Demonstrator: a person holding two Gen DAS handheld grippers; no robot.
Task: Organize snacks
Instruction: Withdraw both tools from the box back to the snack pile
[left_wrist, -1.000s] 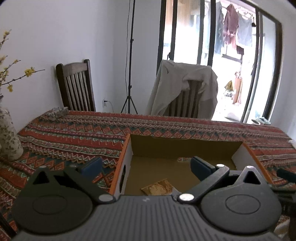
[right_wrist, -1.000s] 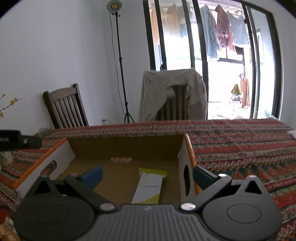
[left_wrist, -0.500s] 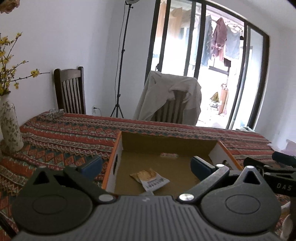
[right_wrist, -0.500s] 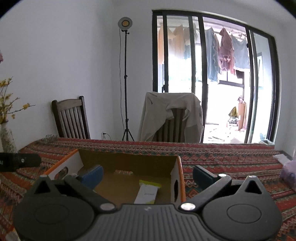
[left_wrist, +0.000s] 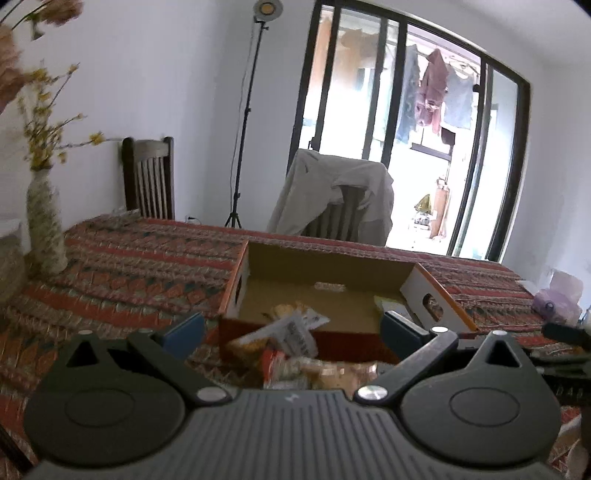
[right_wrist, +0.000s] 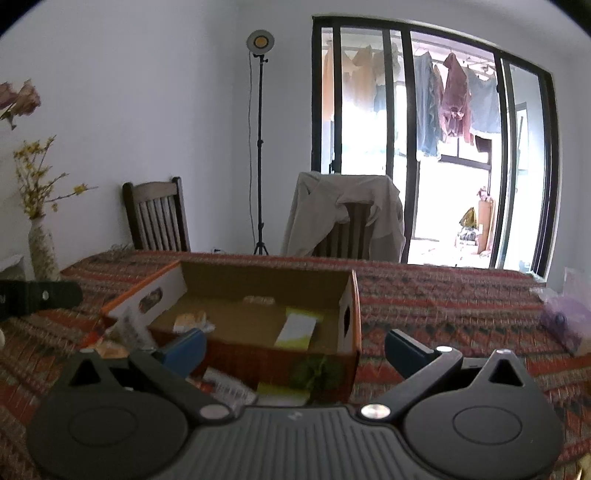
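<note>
While both claws hover above the near edge of the table (left_wrist: 122, 273), neither carries anything: the left claw (left_wrist: 291, 328) stands wide, its blue pads well apart, and the right claw (right_wrist: 293, 345) is spread just as wide. The cardboard box (left_wrist: 334, 271) sits on the patterned cloth in front of them, open at the top, with orange-edged side walls.

Inside the box lie a crinkled packet (right_wrist: 192, 320) toward its left side, a white and yellow-green sachet (right_wrist: 297, 326) toward its right, and a small item against the far wall that is too blurred to name. Outside, heaped against the near wall of the box, is a loose pile of snack packets (left_wrist: 295, 354); the right wrist view shows more there, among them a green and yellow packet (right_wrist: 314, 373) low against the box front.

By my reading, the job is partway through: some snacks are boxed and the pile in front is not. The step in hand looks like the reach between placements, with both claws free to pick.

The next move calls for lowering one claw onto a packet at the top of the pile, closing on a firm edge, not on the slack film, then lifting it clear of the near wall before setting it in a bare part of the box floor. The packets overlap, so a careless pinch could drag a neighbour along.
</note>
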